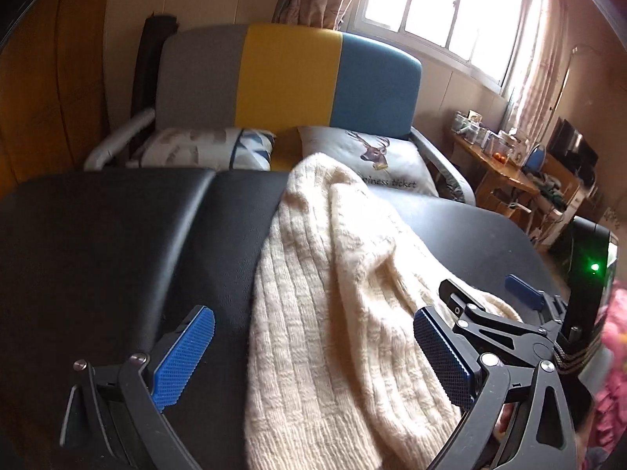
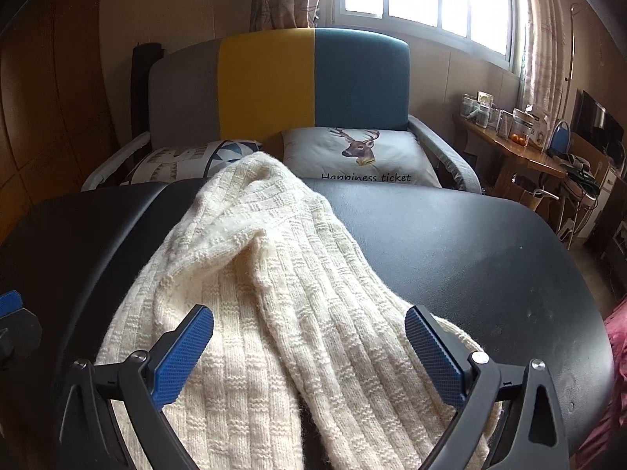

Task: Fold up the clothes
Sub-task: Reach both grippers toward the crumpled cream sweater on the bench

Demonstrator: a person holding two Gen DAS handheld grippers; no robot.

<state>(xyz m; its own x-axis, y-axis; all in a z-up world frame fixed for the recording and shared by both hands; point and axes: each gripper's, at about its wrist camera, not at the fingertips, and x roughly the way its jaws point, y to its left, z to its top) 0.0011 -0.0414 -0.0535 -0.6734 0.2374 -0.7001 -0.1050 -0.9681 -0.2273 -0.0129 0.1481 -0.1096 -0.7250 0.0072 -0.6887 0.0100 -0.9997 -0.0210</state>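
Cream knit sweater (image 2: pixel 274 293) lies crumpled on black surface (image 2: pixel 470 254), running 6 to 12 o'clock. Left hand-held gripper (image 1: pixel 313 352) and right hand-held gripper (image 2: pixel 309 352) both released, jaws wide above it. Judged soft, bulky, stretchy, non-slip; take hem corners.

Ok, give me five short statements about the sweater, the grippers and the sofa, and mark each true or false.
1. The cream knit sweater lies on the black table. True.
2. The left gripper is clamped on the sweater. False: its jaws stand wide open.
3. The right gripper is open, with the sweater below it. True.
4. The sweater is already folded into a neat square. False: it lies rumpled and stretched out.
5. The deer cushion sits on the table. False: it rests on the sofa behind it.
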